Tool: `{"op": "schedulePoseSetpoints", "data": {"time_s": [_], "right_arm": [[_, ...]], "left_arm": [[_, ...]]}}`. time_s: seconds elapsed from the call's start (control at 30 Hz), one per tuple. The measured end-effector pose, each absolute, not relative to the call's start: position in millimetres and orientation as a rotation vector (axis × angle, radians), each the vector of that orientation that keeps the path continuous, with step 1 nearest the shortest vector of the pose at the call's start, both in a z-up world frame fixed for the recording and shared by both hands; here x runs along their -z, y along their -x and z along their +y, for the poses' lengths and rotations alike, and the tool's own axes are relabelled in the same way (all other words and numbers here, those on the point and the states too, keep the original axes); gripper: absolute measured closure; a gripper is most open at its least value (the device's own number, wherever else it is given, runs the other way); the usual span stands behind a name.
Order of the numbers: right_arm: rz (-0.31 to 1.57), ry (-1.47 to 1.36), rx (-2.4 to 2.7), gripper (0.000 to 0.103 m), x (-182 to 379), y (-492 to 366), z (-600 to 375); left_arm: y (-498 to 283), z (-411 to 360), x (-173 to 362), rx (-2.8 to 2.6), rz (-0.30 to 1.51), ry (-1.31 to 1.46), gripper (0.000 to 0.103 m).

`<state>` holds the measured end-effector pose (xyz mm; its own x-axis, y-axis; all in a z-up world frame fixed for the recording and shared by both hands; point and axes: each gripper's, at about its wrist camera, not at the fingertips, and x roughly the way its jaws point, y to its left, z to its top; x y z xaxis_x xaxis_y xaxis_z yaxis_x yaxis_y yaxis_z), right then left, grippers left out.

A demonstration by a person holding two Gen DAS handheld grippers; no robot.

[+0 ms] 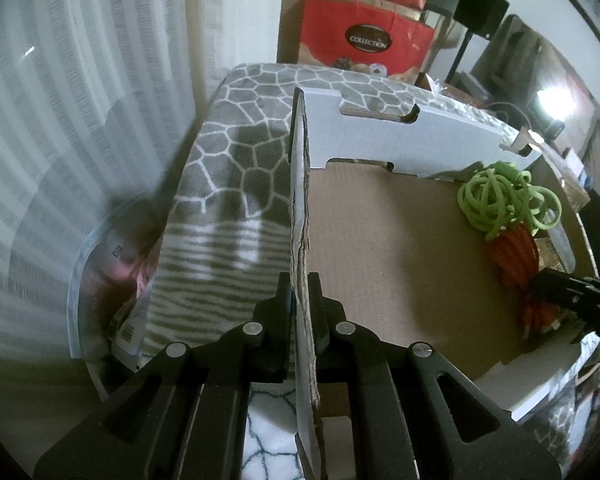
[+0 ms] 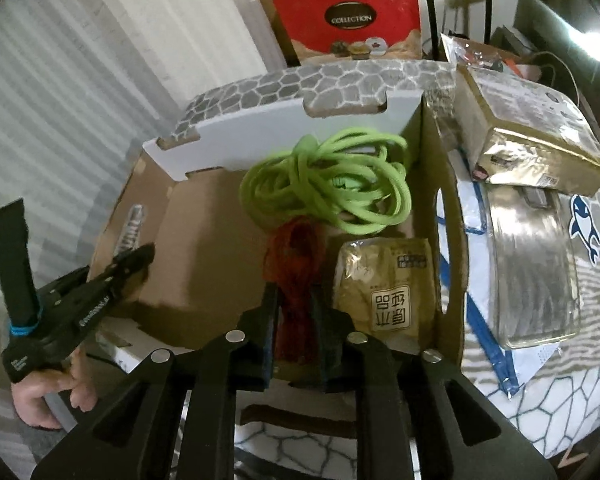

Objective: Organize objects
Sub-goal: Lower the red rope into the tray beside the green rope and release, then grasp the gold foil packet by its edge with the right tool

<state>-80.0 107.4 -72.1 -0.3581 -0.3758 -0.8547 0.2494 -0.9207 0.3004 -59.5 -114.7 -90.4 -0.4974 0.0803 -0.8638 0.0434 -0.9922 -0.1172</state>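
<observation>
patterned blanket (image 2: 540, 392) covers the work surface, grey pebble print with a striped band. on it sits an open cardboard box (image 1: 400, 248), brown inside, white outside, hand-slot cut in the far wall.

left gripper (image 1: 299, 296) is clamped on the box's left side wall, one finger outside, one inside, wall edge running up between them. judged: steadying the box while the other side loads it.

inside the box, far right corner: green cord bundle (image 2: 332, 184), loose tangled loops. just in front of it, touching, the orange cord bundle (image 2: 296, 264). beside that, against the right wall, a foil packet (image 2: 384, 292) with printed characters, lying flat.

right gripper (image 2: 298, 300) is closed around the near end of the orange cord bundle, strands bunched between the pads; bundle looks to be resting on the box floor, cannot confirm contact.

outside the box to the right, still on the blanket: gold wrapped box (image 2: 540, 136) stacked over a clear-wrapped pack (image 2: 532, 264).

handling, judged: cord is light, soft, floppy; loops will sag and snag on the green one. grip across the bunched middle, not a single strand. cardboard wall is thin and bends; pinch near a corner fold if the box must be shifted.
</observation>
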Motion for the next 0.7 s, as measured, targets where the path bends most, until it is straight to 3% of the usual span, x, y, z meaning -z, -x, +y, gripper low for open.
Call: {"op": "schedulePoseSetpoints", "data": {"time_s": [0.27,0.7], "right_arm": [[-0.199,-1.428,2.332,0.068,41.6,76.4,134.7],[-0.292,-1.407,2.575,0.060,12.3,101.4,244.9]], "left_arm": [[59.5,-114.6,90.3,-2.693,-0.192,1.564,0.097],[59.7,-114.6,90.4,-2.693,-0.192,1.565,0.097]]}}
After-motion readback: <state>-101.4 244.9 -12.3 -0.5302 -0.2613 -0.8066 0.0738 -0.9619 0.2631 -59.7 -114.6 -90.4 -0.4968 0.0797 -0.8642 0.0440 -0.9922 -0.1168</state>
